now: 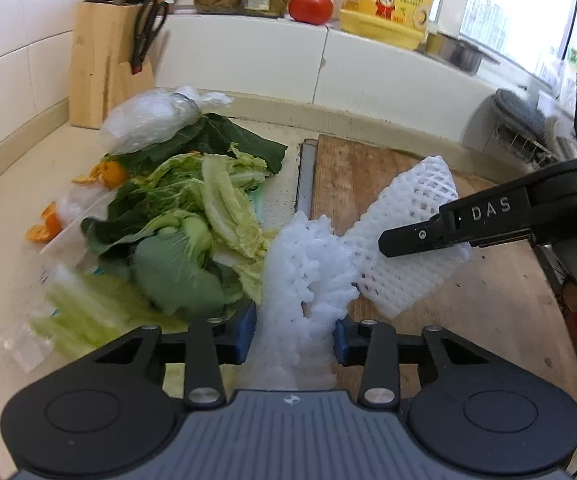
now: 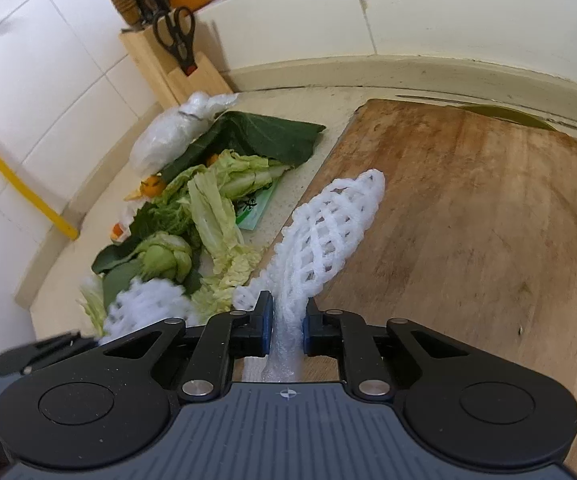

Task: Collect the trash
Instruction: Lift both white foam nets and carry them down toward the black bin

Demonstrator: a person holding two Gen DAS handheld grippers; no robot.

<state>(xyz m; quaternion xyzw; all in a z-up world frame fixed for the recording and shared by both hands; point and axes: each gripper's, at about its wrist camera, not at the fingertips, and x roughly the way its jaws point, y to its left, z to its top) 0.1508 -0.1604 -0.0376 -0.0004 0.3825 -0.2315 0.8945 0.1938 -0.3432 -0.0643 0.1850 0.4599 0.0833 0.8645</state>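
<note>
So I've got two white foam fruit nets here: one crumpled foam net (image 1: 308, 264) is bunched up at the left edge of the wooden cutting board (image 1: 468, 312), and the other, a flatter foam sleeve (image 2: 328, 232), stretches out over the board, looking open and lattice-like. Left of the board on the pale counter sits the scrap pile (image 1: 192, 216), with cabbage and dark green leaves, bits of orange peel (image 1: 108, 174), a knotted clear plastic bag (image 1: 156, 116) at the far end and a green packet (image 2: 254, 210) poking out underneath.
</note>
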